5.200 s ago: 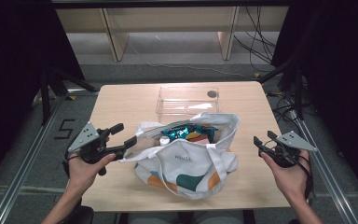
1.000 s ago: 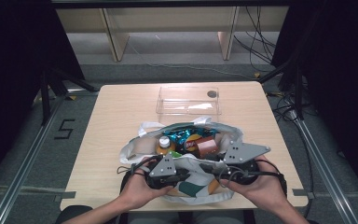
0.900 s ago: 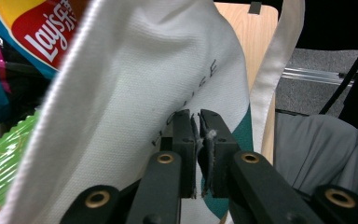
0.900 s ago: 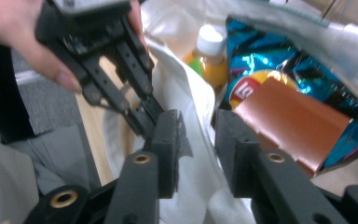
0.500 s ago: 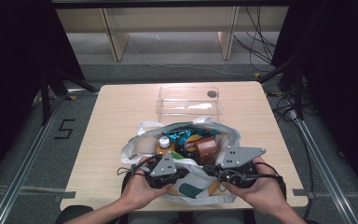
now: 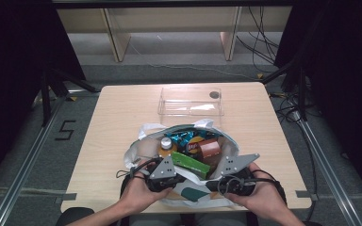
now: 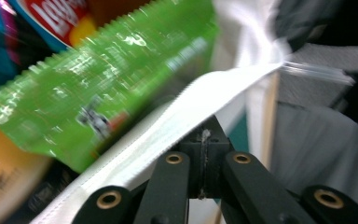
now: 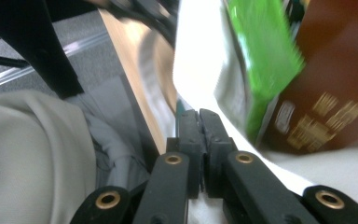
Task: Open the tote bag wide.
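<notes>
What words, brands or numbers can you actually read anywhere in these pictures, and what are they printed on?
"5": dark floor marking left of the table.
"Lay's", partly cut off: red logo on the chip bag.
Gold print on the brown packet: too blurred to read.
Print on the green packet: too blurred to read.

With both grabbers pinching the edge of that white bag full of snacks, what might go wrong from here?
1. The left gripper and right gripper pinch only the thin near rim of the white bag, so the fabric may slip out.
2. The green packet lies at that rim and may slide out if the rim is pulled down.
3. The bag sits at the table edge nearest the person, so a hard tug might drag it off.
</notes>
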`<state>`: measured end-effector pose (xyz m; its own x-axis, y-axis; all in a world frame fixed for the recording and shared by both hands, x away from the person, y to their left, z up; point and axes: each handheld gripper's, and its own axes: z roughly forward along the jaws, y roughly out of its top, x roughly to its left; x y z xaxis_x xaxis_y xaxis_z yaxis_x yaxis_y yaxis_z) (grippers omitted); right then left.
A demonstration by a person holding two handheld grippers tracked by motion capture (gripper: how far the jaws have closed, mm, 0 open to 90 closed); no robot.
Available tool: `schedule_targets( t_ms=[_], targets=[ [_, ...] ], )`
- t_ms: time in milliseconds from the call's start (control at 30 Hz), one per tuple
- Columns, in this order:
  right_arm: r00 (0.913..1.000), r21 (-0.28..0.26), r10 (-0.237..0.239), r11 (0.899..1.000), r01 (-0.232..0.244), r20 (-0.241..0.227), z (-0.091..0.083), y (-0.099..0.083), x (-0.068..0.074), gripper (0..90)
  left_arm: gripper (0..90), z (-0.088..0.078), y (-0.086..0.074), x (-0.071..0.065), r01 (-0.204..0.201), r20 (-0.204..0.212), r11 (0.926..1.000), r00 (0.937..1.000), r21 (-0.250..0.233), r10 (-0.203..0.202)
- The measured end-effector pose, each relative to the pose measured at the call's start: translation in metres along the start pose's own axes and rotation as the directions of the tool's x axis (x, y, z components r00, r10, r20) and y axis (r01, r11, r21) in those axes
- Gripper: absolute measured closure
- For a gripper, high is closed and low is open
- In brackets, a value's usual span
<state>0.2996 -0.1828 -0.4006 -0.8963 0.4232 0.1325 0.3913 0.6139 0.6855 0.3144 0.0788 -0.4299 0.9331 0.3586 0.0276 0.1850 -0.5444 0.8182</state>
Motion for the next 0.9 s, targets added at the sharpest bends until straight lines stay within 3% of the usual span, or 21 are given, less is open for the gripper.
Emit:
schedule_targets(
  t_ms=[133, 167, 300, 367, 400, 433, 500, 533, 567, 600, 700, 767, 833, 867, 900],
  targets=[
    [0.9997, 0.027, 0.022, 0.999, -0.022, 0.001, 0.011, -0.007, -0.008, 89.0, 81.6, -0.015, -0.004, -0.003, -0.013, 0.048, 0.9989, 0.9988, 0.044, 0.011],
    [0.9996, 0.031, 0.03, 0.999, -0.03, 0.002, 0.013, -0.009, -0.009, 88.9, 80.2, -0.021, -0.005, -0.003, -0.009, 0.057, 0.9994, 0.9983, 0.032, 0.007],
    [0.9992, 0.059, 0.036, 0.998, -0.037, 0.018, 0.023, -0.013, -0.013, 88.8, 77.9, -0.043, -0.009, 0.003, 0.027, 0.034, 0.9995, 0.9991, -0.012, -0.027],
    [0.9989, 0.069, 0.04, 0.997, -0.042, 0.023, 0.026, -0.014, -0.014, 88.8, 75.3, -0.05, -0.012, 0.011, 0.051, -0.005, 0.9976, 0.9987, -0.047, -0.052],
    [0.999, 0.072, 0.036, 0.997, -0.038, 0.025, 0.028, -0.014, -0.015, 88.8, 73.1, -0.051, -0.014, 0.014, 0.091, -0.023, 0.9942, 0.9954, -0.057, -0.093],
    [0.999, 0.07, 0.038, 0.997, -0.039, 0.025, 0.03, -0.015, -0.015, 88.7, 71.2, -0.051, -0.016, 0.02, 0.095, -0.04, 0.9945, 0.9945, -0.044, -0.097],
    [0.9987, 0.098, 0.046, 0.994, -0.048, 0.024, 0.033, -0.017, -0.016, 88.7, 69.2, -0.044, -0.022, 0.031, 0.141, -0.072, 0.9892, 0.987, -0.041, -0.144],
    [0.9989, 0.1, 0.04, 0.994, -0.042, 0.025, 0.035, -0.018, -0.017, 88.6, 68.6, -0.04, -0.025, 0.034, 0.165, -0.078, 0.9856, 0.9828, -0.037, -0.167],
    [0.9989, 0.103, 0.037, 0.994, -0.039, 0.028, 0.035, -0.019, -0.018, 88.6, 68.5, -0.038, -0.026, 0.037, 0.157, -0.074, 0.9872, 0.9846, -0.026, -0.159],
    [0.999, 0.102, 0.035, 0.994, -0.038, 0.028, 0.036, -0.019, -0.018, 88.6, 68.5, -0.033, -0.028, 0.039, 0.178, -0.08, 0.9838, 0.9806, -0.019, -0.179],
    [0.9989, 0.094, 0.046, 0.994, -0.047, 0.01, 0.035, -0.021, -0.02, 87.7, 68.7, -0.024, -0.03, 0.043, 0.18, -0.062, 0.9836, 0.982, 0.016, -0.178],
    [0.9988, 0.076, 0.049, 0.996, -0.049, 0.005, 0.032, -0.02, -0.02, 84.5, 69.5, -0.018, -0.032, 0.044, 0.153, -0.086, 0.9875, 0.9851, 0.039, -0.149],
    [0.9989, 0.039, 0.046, 0.998, -0.045, -0.011, 0.025, -0.019, -0.019, 78.7, 70.1, -0.015, -0.033, 0.044, 0.141, -0.081, 0.9885, 0.9874, 0.056, -0.136],
    [0.9978, 0.014, 0.066, 0.998, -0.066, -0.006, 0.02, -0.017, -0.018, 74.3, 70.2, -0.013, -0.034, 0.042, 0.157, -0.079, 0.986, 0.9852, 0.057, -0.152],
    [0.9979, -0.015, 0.063, 0.998, -0.063, 0.011, 0.014, -0.015, -0.017, 71.2, 70.1, -0.013, -0.035, 0.042, 0.143, -0.082, 0.9873, 0.9872, 0.07, -0.137]
  ],
)
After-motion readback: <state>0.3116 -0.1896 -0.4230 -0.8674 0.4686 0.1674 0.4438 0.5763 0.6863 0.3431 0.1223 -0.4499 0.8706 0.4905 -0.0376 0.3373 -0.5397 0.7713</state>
